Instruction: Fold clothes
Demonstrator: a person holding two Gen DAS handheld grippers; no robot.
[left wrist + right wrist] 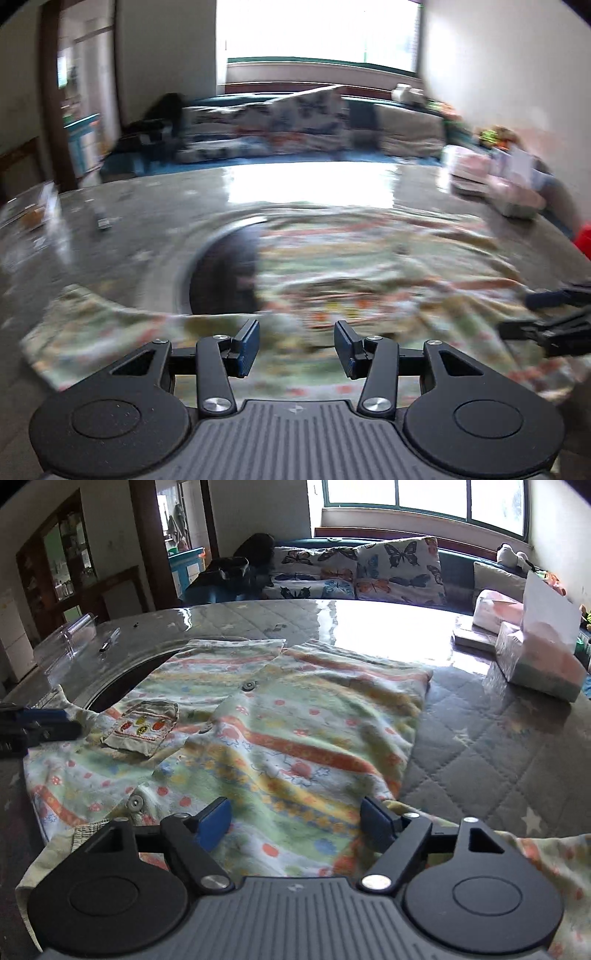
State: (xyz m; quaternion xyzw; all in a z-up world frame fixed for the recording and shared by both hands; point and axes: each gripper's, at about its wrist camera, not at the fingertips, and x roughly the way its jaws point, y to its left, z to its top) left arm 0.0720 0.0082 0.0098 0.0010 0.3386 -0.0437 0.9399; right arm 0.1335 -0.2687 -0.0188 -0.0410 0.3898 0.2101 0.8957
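Striped child's shirt point(280, 731) lies spread flat on the quilted, plastic-covered counter point(491, 746), chest pocket point(142, 733) facing up. Left gripper point(296, 349) hovers above the shirt's near edge, fingers apart and empty. Right gripper point(295, 823) likewise sits over the cloth, fingers wide apart, nothing clamped.

A glossy grey quilted counter point(480, 746) carries a striped, patterned shirt point(266, 731) spread flat. Tissue boxes point(539, 664) sit near its right edge, a pen point(109, 641) at the left.
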